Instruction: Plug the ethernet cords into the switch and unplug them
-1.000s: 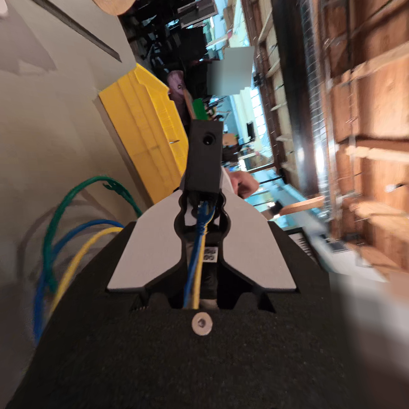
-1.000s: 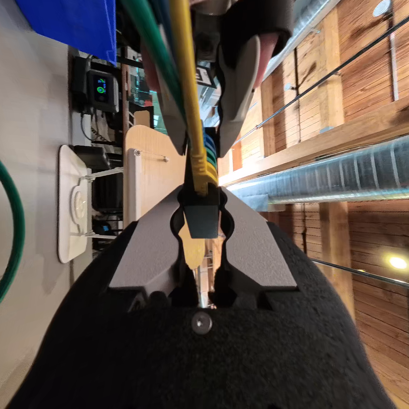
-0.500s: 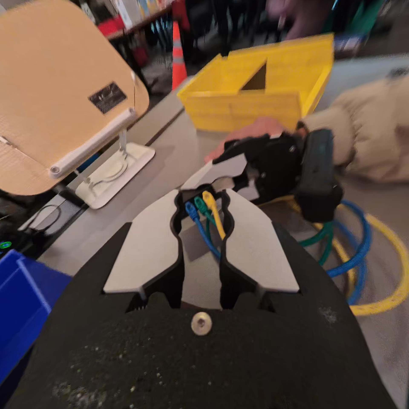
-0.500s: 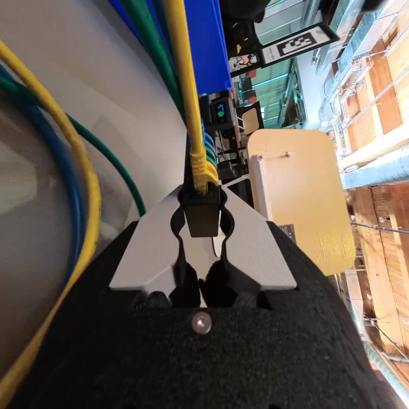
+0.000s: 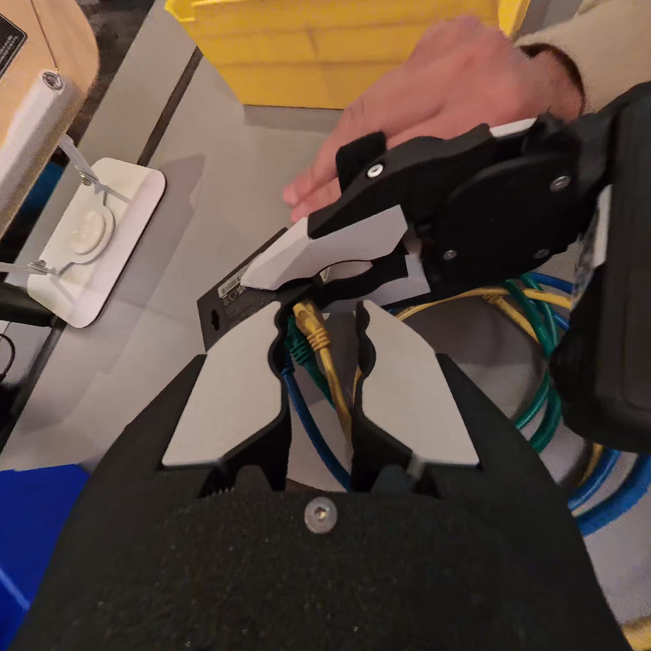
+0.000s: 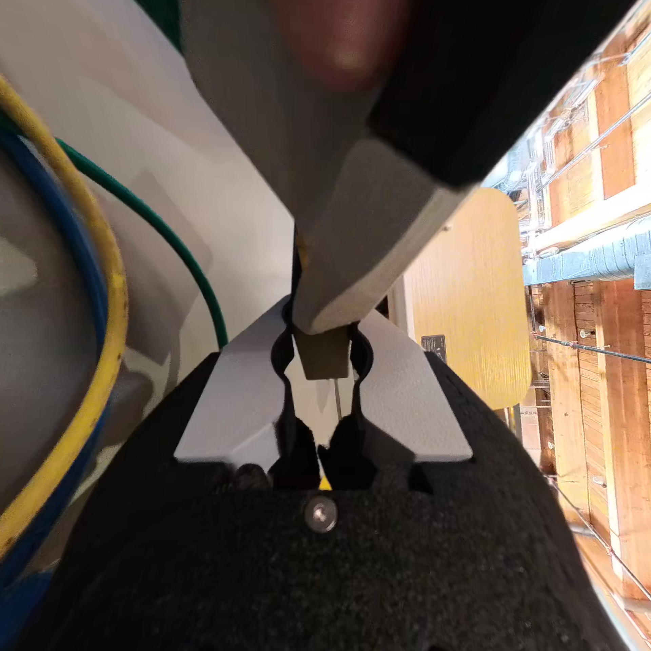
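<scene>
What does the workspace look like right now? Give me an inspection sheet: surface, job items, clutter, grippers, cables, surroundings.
Surface: grey table, bare around the work area.
Job's things: black switch, tilted and held at one end; yellow cord, green cord and blue cord run into it.
Clutter: yellow bin behind; blue bin at near left; white stand base.
Grippers: left gripper open, its fingers either side of the plugs; right gripper shut on the switch.
Cables: slack loops in all three colours lie coiled under the right gripper.
Surroundings: wooden panel on the stand; timber walls beyond.
</scene>
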### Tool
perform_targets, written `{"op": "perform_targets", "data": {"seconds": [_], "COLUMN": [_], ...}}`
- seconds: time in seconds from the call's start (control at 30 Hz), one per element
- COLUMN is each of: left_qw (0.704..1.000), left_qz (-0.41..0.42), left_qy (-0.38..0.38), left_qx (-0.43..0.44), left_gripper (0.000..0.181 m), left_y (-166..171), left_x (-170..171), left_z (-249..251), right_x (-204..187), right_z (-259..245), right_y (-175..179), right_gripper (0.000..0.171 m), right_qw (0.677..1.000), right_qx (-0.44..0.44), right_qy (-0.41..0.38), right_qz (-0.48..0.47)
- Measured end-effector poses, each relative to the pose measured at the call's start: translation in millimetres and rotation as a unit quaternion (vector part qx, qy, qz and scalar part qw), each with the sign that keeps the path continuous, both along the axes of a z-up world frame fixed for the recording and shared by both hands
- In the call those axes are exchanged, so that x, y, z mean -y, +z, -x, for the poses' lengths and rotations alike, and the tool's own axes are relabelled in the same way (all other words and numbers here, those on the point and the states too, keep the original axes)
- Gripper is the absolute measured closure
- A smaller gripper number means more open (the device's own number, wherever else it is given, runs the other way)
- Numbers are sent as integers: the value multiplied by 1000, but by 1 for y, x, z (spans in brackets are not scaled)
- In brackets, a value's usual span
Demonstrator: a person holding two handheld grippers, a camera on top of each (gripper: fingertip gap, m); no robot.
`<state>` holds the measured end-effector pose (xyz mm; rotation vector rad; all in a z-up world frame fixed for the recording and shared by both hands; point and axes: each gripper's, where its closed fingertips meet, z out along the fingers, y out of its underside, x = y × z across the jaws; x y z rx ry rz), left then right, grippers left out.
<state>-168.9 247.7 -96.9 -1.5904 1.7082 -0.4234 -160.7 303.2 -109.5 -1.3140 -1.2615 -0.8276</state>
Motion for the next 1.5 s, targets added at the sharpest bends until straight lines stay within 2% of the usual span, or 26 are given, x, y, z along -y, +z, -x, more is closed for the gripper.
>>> {"op": "perform_targets", "data": {"seconds": [0.07, 0.23, 0.37, 0.5, 0.8, 0.9, 0.97, 1.07, 1.13, 1.2, 1.3, 1.5], "left_qw": [999, 974, 954, 931, 938, 946, 950, 945, 932, 926, 935, 936], "left_qz": [-38, -221, -294, -361, -336, -315, -301, -313, -352, -368, -343, -330], "left_qy": [5, -1, -29, -45, -65, -65, -64, -70, -78, -78, -77, -86], "left_qx": [-23, -53, -44, -45, -51, -49, -53, -63, -44, -38, -56, -83], "left_gripper": [145, 152, 163, 167, 168, 181, 181, 181, 181, 172, 159, 161], "left_y": [-7, -8, -5, -2, -7, -5, -8, -9, -1, 3, -3, -17], "left_x": [-4, -21, -14, -14, -13, -12, -12, -12, -9, -9, -9, -11], "left_z": [1, 7, 6, 4, 5, 4, 4, 5, 3, 4, 9, 10], "right_x": [2, 3, 3, 2, 2, 3, 1, 1, 0, -1, -1, 3], "right_z": [1, 2, 3, 1, 2, 4, 2, 3, 0, -1, 0, 5], "right_y": [-1, -1, -2, -2, -4, -4, -3, -5, -6, -9, -10, -10], "right_gripper": [144, 143, 144, 144, 144, 144, 145, 144, 144, 144, 144, 145], "right_qw": [1000, 1000, 1000, 1000, 1000, 999, 999, 999, 999, 1000, 999, 999], "right_qx": [3, -20, -8, -6, 13, 24, 32, 27, 27, 24, 31, 33], "right_qy": [4, 8, 12, 14, 20, 25, 16, 22, 18, 17, 20, 27], "right_qz": [0, 17, 8, 6, 0, -13, -20, -15, -9, 3, 0, -2]}}
